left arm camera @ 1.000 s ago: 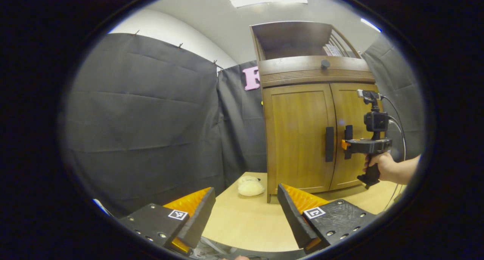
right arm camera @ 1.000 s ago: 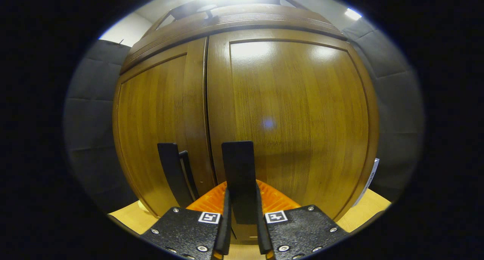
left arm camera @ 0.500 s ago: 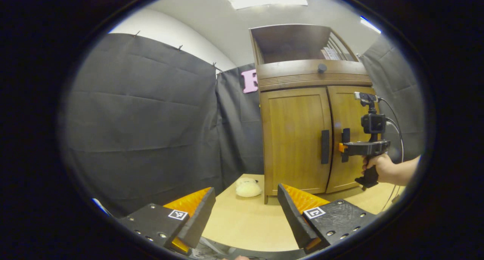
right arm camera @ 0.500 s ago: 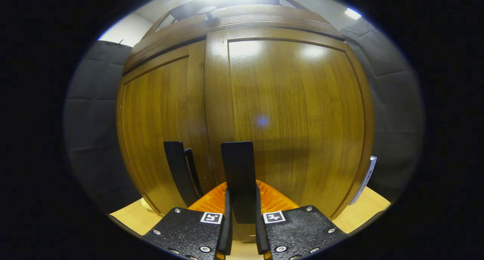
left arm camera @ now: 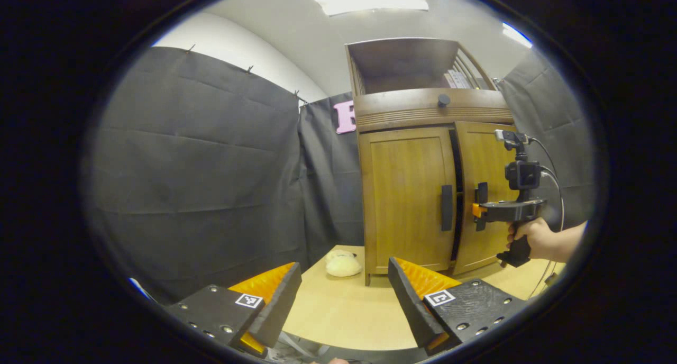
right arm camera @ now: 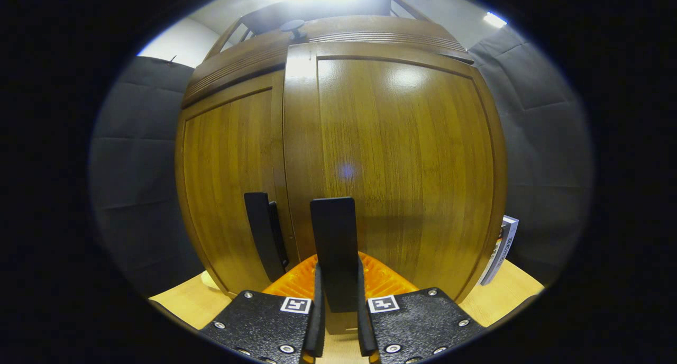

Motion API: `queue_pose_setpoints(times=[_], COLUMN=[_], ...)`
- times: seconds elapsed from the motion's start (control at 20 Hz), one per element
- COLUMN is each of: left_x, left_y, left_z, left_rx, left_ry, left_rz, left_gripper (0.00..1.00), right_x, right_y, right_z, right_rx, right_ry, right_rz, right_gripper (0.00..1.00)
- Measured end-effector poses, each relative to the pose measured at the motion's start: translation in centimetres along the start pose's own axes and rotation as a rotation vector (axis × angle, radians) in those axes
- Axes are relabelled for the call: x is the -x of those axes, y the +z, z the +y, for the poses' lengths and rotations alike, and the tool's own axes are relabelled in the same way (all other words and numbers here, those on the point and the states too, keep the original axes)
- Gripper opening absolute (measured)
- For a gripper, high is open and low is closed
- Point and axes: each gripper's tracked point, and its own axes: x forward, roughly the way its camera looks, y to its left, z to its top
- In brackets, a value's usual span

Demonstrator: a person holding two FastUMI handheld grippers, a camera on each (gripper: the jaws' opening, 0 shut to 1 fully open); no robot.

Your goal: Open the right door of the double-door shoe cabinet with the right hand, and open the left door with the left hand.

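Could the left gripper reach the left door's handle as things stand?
Probably yes: the left gripper is open and faces the left door's handle across bare table, with nothing between.

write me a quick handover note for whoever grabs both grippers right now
Right hand-held gripper: shut on the right door handle, with the right door pulled a crack open; a dark gap shows between the doors.
Left hand-held gripper: open, holding nothing, hanging over the table well short of the cabinet.
Left door: shut, its handle untouched.
Done: right handle gripped, door started.
Left: swing the right door fully open, then bring the left gripper to the left handle and pull.
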Motion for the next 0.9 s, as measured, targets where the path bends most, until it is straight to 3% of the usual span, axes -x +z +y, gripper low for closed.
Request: queue_pose_setpoints(times=[0.9], left_x=[-0.6], left_y=[0.8], left_z=[-0.9], left_rx=[-0.004], left_ry=[-0.093], left_rz=[-0.047], left_gripper=[1.0], right_x=[6.9], right_y=[-0.5], right_z=[-2.5], right_rx=[0.015], right_ry=[0.005], right_rz=[0.0], right_gripper=[0.25])
